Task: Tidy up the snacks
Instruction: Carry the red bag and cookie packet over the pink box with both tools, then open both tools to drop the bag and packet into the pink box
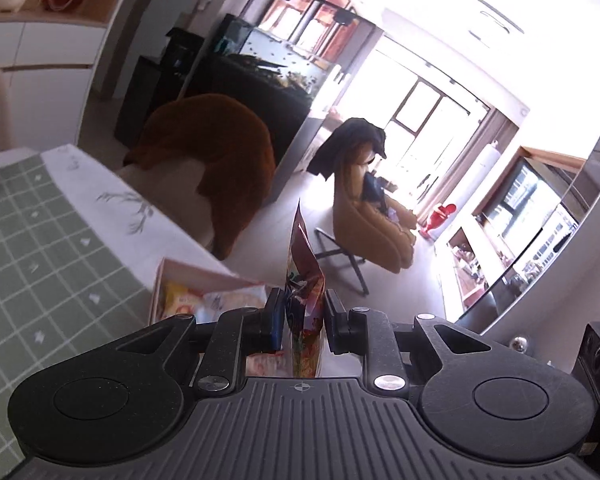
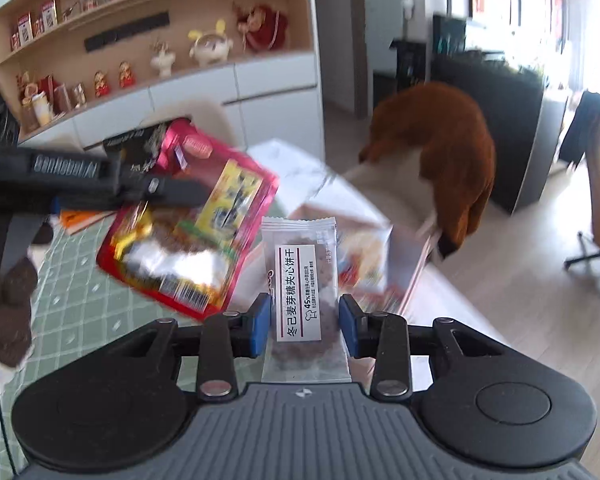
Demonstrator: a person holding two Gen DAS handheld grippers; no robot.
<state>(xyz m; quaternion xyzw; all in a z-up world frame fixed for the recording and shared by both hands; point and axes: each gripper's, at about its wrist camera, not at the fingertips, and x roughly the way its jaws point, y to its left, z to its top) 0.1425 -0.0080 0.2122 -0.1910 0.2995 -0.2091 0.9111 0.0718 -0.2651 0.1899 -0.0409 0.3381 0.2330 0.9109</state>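
A: Left gripper (image 1: 303, 318): what have you got?

B: My fingers are clamped on a red pouch (image 1: 305, 280). From my own camera I see it edge-on, standing upright between the pads. The right wrist view shows its flat face: red and pink, with a yellow panel and a barcode.

A: Where relative to the box?

B: The pouch hangs above the box (image 1: 204, 276), over its near corner. The box sits on the green checked cloth (image 1: 40, 248) at the table's edge. Inside it are pale wrapped snacks (image 1: 220, 304), blurred, so I cannot tell them apart.

A: Right gripper (image 2: 304, 322)?

B: My blue pads are closed on a clear biscuit pack (image 2: 300, 284), gripping its two side edges. It stands upright with its white label facing the camera, and dark biscuit shows through the wrapper.

A: And against the box?

B: The pack is above the box (image 2: 414, 276), on its near side. The pouch (image 2: 188, 224) floats just left of the pack, tilted, also above the cloth (image 2: 80, 300). The left gripper (image 2: 172, 194) reaches in from the left across its upper half.

A: Beyond the box?

B: A chair draped in brown fur (image 2: 436, 152) stands just past the table's far edge.
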